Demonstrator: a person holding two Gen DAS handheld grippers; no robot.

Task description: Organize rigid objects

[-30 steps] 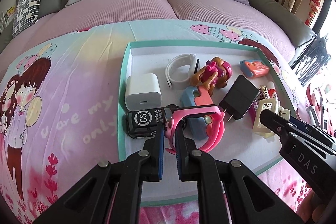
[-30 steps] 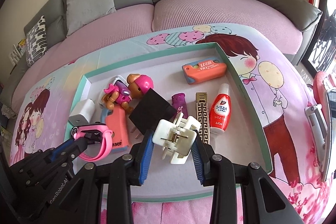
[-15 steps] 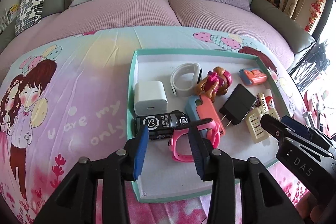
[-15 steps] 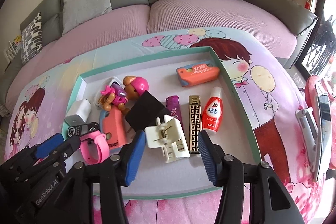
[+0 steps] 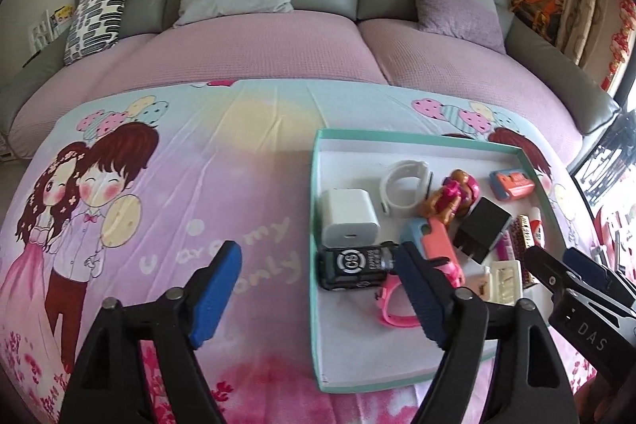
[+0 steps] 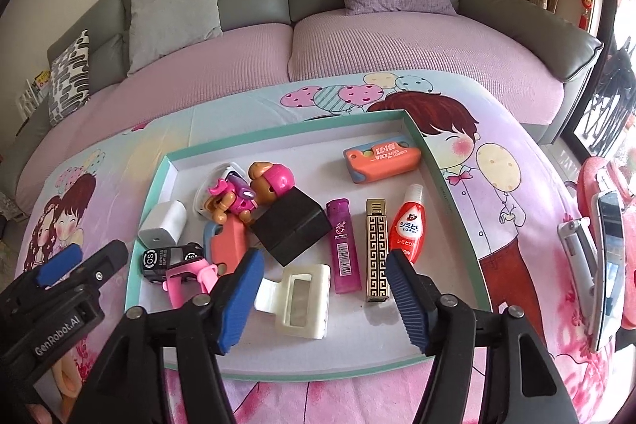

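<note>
Both claws gape wide and hold nothing: left claw [image 5: 318, 289], right claw [image 6: 326, 299]. The watch [image 6: 187, 279] and clip [image 6: 296, 299] lie grouped inside the tray [image 6: 457, 213].

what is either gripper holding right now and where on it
Nothing. The left gripper and right gripper are both open; the pink watch and cream hair clip lie free in the tray.
</note>
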